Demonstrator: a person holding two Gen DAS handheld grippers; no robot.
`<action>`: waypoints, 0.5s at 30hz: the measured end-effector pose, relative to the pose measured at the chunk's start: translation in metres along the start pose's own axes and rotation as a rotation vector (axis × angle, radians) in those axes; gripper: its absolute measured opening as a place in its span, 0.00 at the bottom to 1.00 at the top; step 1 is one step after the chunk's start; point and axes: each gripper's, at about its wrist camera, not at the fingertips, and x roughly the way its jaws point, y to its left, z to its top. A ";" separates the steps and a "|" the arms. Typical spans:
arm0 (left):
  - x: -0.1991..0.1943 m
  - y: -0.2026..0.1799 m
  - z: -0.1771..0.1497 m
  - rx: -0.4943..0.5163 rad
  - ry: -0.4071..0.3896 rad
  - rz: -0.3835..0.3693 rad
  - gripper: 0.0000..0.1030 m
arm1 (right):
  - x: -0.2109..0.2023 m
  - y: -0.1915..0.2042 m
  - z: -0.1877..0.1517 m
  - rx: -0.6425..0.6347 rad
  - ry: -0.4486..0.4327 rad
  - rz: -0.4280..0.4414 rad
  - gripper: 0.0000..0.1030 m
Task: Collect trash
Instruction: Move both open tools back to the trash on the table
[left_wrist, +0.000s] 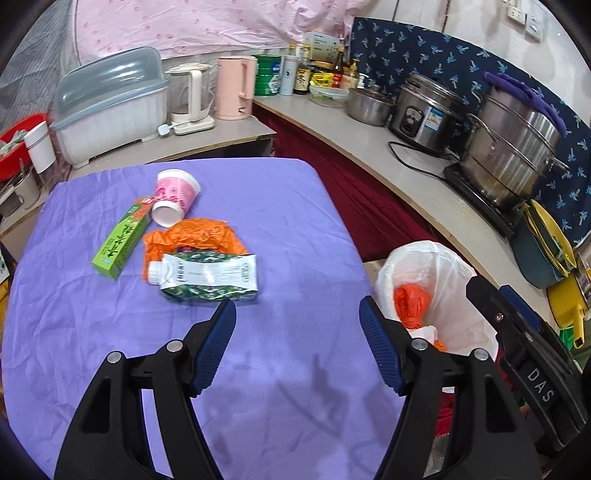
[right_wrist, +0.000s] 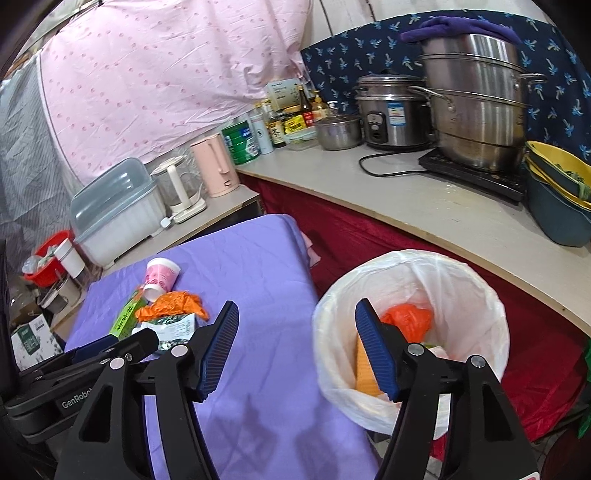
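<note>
In the left wrist view, the carton (left_wrist: 208, 275) is lying left of centre — long axis across the frame — just ahead of the left gripper (left_wrist: 297, 315), spread and empty. The right gripper (right_wrist: 297, 317), spread too, is sitting farther off, beside the bin (right_wrist: 480, 295).

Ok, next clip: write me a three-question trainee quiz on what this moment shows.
1. True or false: the pink paper cup stands upright.
2. Which lies nearest the left gripper? A green box B milk carton C orange bag
3. What orange item already lies inside the lined bin?

Key: 1 false, it lies on its side. 2 B. 3 a crumpled orange plastic bag.
</note>
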 end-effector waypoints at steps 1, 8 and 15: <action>0.000 0.005 0.000 -0.006 -0.001 0.005 0.64 | 0.002 0.006 -0.001 -0.007 0.005 0.006 0.62; -0.001 0.048 0.000 -0.067 0.002 0.038 0.64 | 0.017 0.048 -0.007 -0.059 0.035 0.042 0.62; 0.003 0.092 -0.001 -0.133 0.015 0.076 0.64 | 0.034 0.083 -0.014 -0.100 0.069 0.071 0.62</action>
